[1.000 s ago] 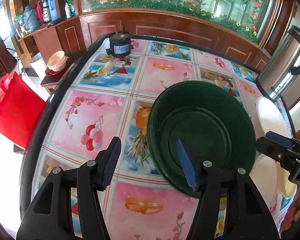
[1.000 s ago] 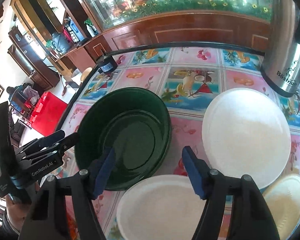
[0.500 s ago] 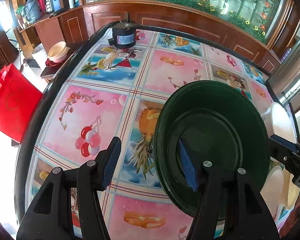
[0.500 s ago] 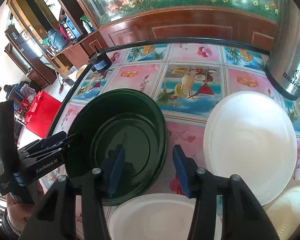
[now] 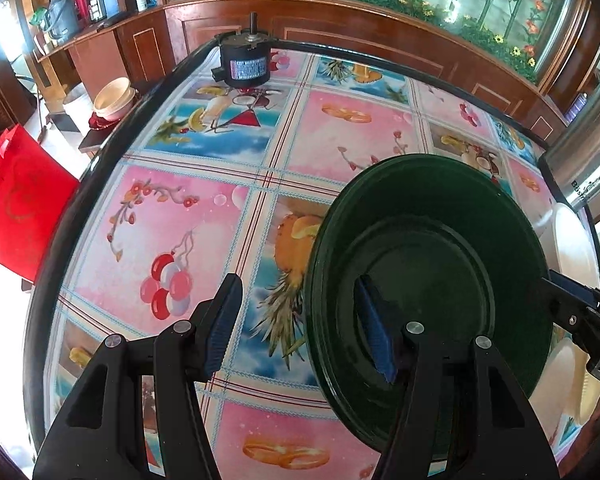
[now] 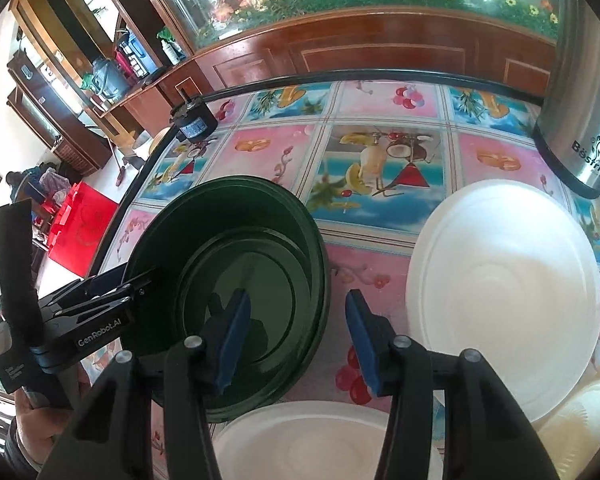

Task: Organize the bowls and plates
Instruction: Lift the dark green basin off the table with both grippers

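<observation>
Green bowl [image 5: 440, 248] on the desk [image 5: 180, 216], beside white plates [image 6: 504, 292]. Left tool [image 5: 300, 328] open astride its near rim; right tool [image 6: 296, 336] just narrowed, straddling the opposite rim, pads not pressing.

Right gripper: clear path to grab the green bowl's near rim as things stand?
Probably yes. The right gripper has just narrowed its jaws, which straddle the green bowl rim without pressing. Nothing lies between; the left gripper is at the opposite rim.
</observation>
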Motion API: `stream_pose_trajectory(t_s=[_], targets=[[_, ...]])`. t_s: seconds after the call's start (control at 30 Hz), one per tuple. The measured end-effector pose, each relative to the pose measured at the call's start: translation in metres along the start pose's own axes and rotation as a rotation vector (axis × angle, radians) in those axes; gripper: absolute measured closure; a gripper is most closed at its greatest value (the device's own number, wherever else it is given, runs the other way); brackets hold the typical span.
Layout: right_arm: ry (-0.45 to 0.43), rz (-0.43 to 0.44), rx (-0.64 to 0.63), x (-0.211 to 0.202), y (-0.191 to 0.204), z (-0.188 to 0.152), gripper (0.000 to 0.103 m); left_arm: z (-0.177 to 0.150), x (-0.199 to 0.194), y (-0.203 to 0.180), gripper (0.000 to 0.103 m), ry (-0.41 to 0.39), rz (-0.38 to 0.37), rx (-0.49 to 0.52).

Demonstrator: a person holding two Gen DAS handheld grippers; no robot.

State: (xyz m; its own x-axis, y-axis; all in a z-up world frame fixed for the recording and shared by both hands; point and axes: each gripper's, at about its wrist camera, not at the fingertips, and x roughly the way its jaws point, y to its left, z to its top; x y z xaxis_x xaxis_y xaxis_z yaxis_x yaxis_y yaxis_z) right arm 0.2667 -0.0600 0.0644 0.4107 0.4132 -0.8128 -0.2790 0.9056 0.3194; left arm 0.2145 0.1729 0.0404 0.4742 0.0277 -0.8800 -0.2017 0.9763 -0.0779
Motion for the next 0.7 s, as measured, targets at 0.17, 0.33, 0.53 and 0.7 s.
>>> stream_pose_trajectory(t_s=[0.17, 0.33, 0.53, 0.7], targets=[[0.006, 0.010, 0.001, 0.006, -0.002, 0.001, 0.058, 0.001, 0.007, -0.001, 0.045, 0.013, 0.008, 0.002], [-0.004, 0.003, -0.003, 0.007, -0.003, 0.001, 0.074, 0.000, 0.013, -0.003, 0.045, 0.014, 0.008, 0.010], [0.001, 0.003, -0.015, 0.009, 0.000, -0.001, 0.086, -0.003, 0.018, -0.007, 0.079, 0.040, -0.002, 0.027], [-0.015, 0.003, -0.005, 0.007, 0.002, -0.001, 0.087, -0.003, 0.008, -0.001, 0.086, 0.000, 0.011, 0.029]])
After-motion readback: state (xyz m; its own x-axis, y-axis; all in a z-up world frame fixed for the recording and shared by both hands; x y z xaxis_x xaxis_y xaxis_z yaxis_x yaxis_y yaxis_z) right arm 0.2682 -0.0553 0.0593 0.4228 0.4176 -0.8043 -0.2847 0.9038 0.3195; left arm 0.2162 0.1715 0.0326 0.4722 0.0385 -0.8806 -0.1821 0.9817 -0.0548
